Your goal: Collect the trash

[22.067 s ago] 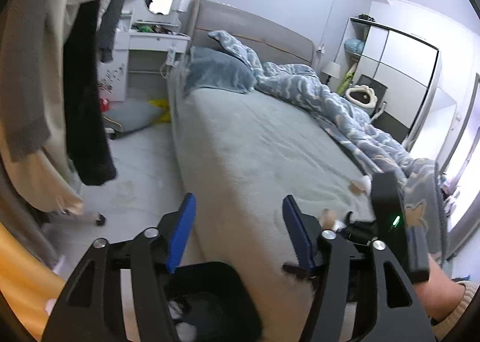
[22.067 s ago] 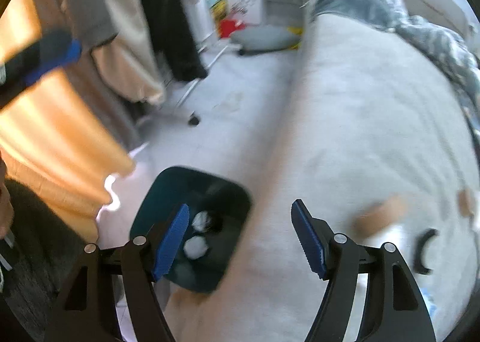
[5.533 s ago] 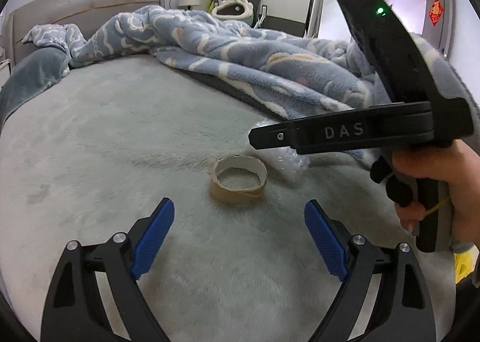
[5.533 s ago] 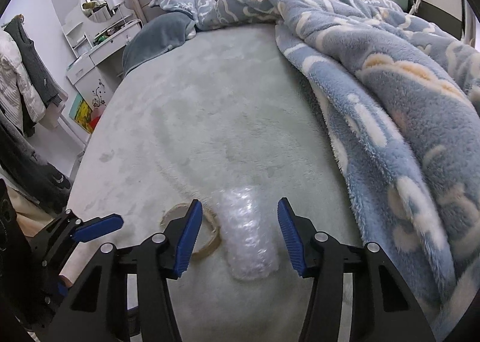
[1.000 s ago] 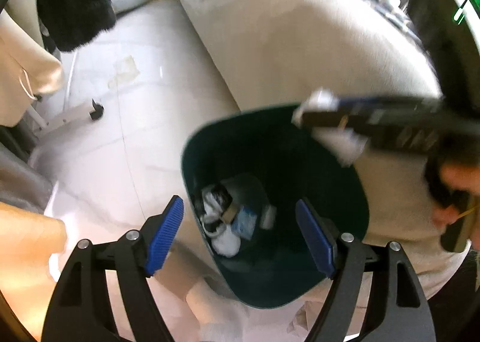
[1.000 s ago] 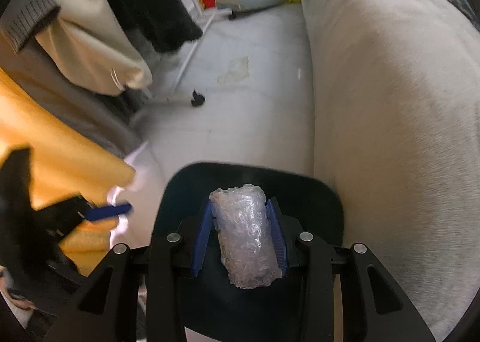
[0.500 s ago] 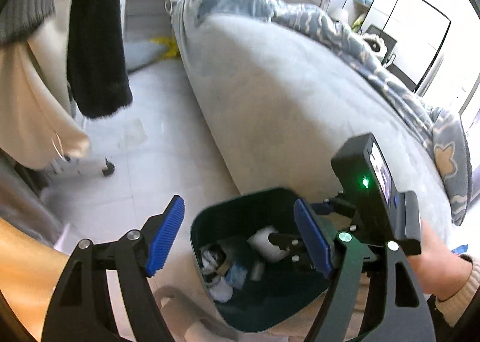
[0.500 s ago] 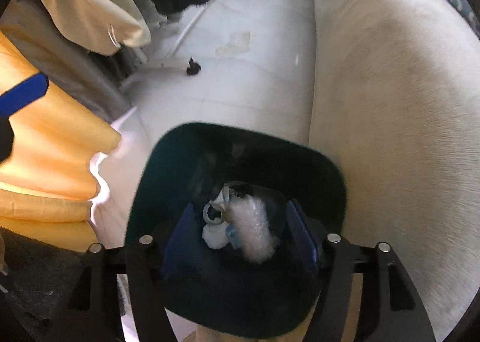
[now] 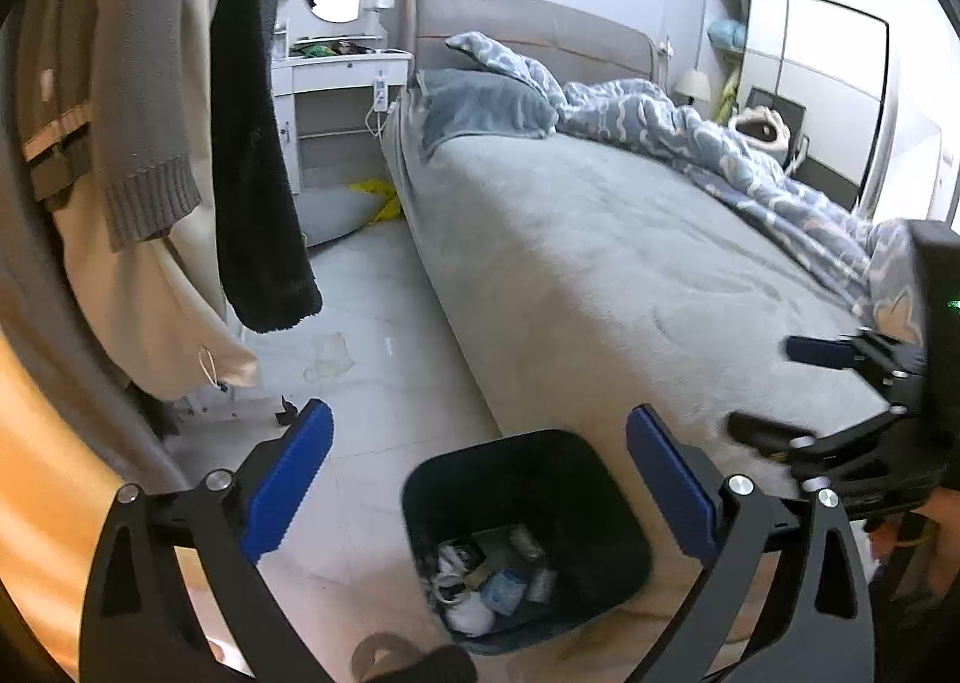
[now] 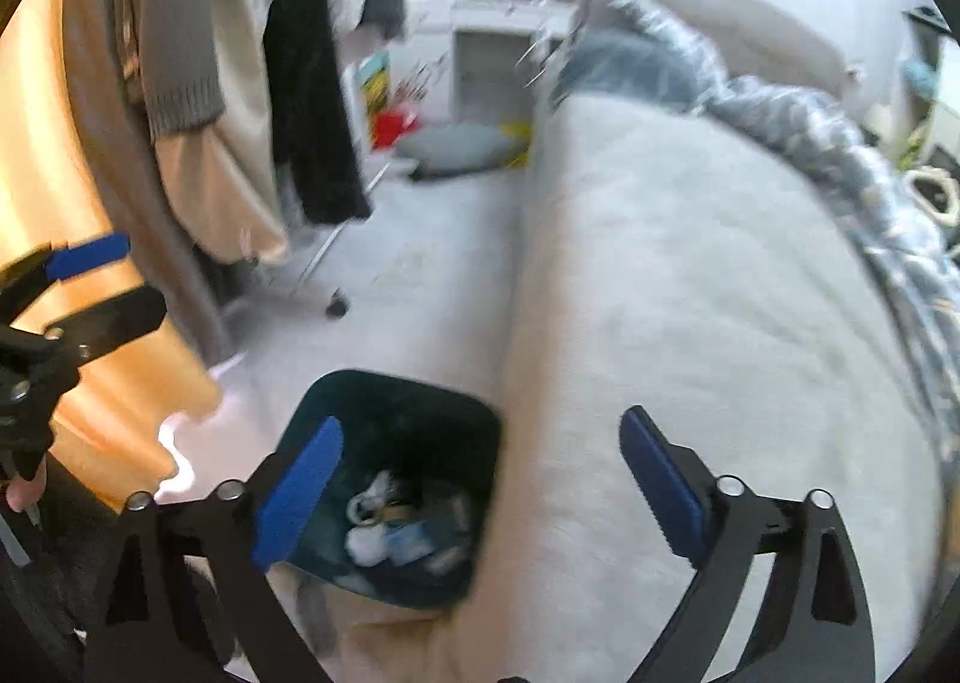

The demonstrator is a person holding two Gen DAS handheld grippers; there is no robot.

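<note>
A dark green bin (image 9: pixel 420 482) stands on the floor against the bed's side, with several pieces of white and blue trash (image 9: pixel 486 578) at its bottom. My left gripper (image 9: pixel 477 412) hovers above and behind it, jaws opening wide, with nothing between them. To its right, over the bed's edge, is my right gripper (image 9: pixel 780 389). In the right wrist view, which is blurred, that right gripper (image 10: pixel 480 422) is above the bin (image 10: pixel 420 383), jaws opening and empty. The trash (image 10: pixel 390 521) lies below, and my left gripper (image 10: pixel 132 278) is at the far left.
The grey bed (image 9: pixel 600 263) with a blue patterned blanket (image 9: pixel 720 143) fills the right. Hanging clothes (image 9: pixel 252 173) and a yellow cloth (image 10: pixel 60 143) crowd the left. A white dresser (image 9: pixel 336 83) stands at the back. A strip of tiled floor (image 9: pixel 372 293) runs between the clothes and the bed.
The right gripper let go of the bubble-wrap wad, which dropped into the bin, and its jaws spread wide. Both grippers rose and tilted up from the bin. The left jaws widened.
</note>
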